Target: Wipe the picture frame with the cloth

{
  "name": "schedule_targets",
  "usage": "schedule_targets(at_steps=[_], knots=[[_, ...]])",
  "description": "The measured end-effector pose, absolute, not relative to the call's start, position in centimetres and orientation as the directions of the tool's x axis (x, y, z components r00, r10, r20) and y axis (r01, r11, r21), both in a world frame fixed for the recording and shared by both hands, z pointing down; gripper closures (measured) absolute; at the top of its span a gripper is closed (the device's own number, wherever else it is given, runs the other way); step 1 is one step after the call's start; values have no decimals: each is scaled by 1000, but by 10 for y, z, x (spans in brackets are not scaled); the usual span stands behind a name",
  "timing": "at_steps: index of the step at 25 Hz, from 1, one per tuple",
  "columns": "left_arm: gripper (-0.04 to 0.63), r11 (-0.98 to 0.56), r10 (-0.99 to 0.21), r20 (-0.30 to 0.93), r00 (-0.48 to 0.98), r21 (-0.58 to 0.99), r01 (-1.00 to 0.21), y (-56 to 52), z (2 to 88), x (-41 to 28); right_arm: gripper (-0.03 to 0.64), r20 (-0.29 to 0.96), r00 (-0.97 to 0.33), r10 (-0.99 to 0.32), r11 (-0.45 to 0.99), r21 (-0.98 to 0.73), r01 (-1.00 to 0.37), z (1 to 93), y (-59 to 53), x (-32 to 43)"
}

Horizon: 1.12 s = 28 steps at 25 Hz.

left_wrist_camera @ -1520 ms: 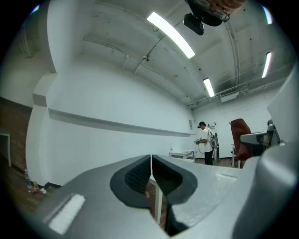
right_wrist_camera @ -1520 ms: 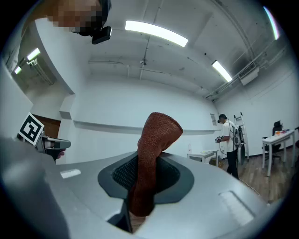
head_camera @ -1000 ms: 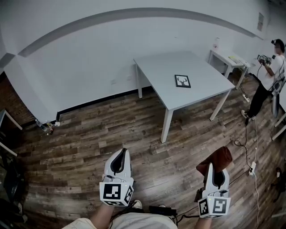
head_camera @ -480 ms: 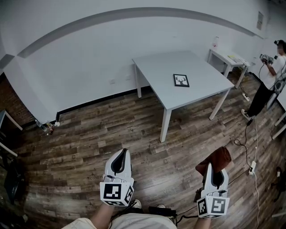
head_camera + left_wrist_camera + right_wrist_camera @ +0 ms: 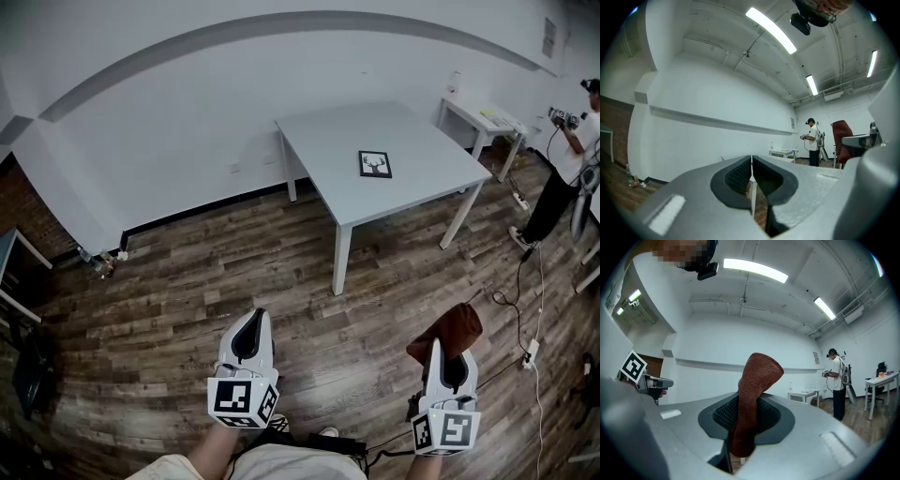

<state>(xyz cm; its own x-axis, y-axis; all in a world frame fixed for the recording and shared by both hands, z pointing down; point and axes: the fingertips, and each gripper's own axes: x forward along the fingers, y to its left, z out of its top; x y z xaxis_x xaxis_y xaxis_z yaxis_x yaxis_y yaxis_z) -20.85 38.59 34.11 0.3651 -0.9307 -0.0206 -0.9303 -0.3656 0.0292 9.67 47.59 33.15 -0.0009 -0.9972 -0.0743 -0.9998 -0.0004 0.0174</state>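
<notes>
My view has swung slightly: the picture frame point(image 5: 375, 164) lies flat on the bench point(image 5: 427, 141), still well ahead of me. My right tongs point(image 5: 441, 349) stay clamped on the cloth point(image 5: 450, 330), and my left tongs point(image 5: 250, 321) are together and empty. I judge wiping hasn't begun.

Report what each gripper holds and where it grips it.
The right gripper pinches the brown cloth near one end, the rest sticking out past the jaws. The left gripper holds nothing, jaws together.
</notes>
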Motion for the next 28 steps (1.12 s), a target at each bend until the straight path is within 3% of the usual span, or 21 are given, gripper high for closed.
schedule_targets(at_steps=[14,28], knots=[[595,-380,-925,-30,379,29,-924,335,337,-161,511,-52,-18,-999,17,20,-1000,340,420,134],[595,-444,-896,-32,443,29,-896,156,341,-152,511,-27,25,-999,-26,22,-999,341,253,121]])
